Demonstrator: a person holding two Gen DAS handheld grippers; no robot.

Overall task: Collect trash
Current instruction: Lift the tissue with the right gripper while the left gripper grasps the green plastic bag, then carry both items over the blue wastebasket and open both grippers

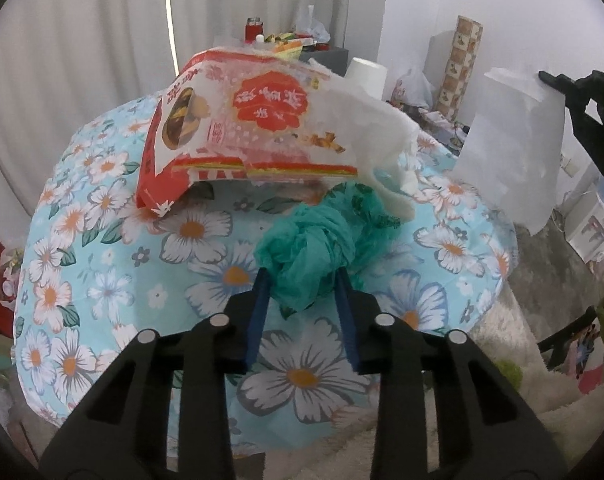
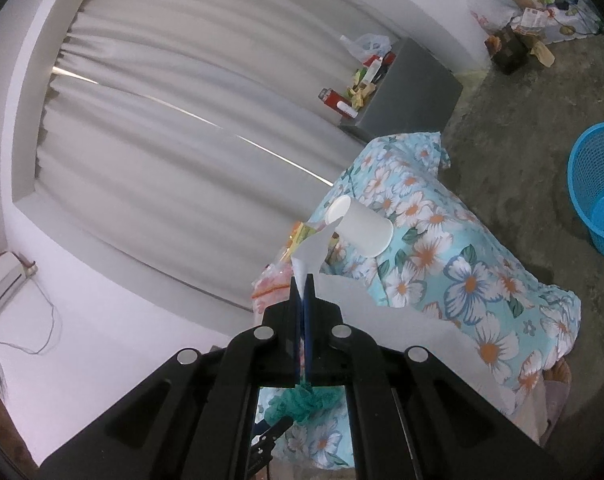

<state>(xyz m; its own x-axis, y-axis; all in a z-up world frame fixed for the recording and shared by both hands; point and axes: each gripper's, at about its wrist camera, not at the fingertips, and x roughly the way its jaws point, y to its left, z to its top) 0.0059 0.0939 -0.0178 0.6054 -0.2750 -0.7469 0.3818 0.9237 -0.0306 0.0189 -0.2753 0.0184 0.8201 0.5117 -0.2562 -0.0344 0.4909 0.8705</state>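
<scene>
A crumpled green plastic bag (image 1: 313, 240) lies on the flowered tablecloth (image 1: 122, 260). My left gripper (image 1: 302, 276) points down at it, and both blue pads press on its sides. Behind the bag a red and white snack wrapper (image 1: 242, 120) arches over the table, with a white paper cup (image 1: 367, 74) further back. My right gripper (image 2: 302, 280) is shut on a thin white paper sheet (image 2: 381, 320) and holds it above the table's right side; the left wrist view shows this gripper (image 1: 549, 78) and the sheet (image 1: 509, 140) at the upper right. The cup (image 2: 361, 228) stands beyond that sheet.
A blue plastic basket (image 2: 597, 192) stands on the concrete floor to the right of the table. A grey cabinet (image 2: 413, 92) with bottles and wrappers on top stands by the white curtain. A pale shaggy rug (image 1: 501, 360) lies below the table's edge.
</scene>
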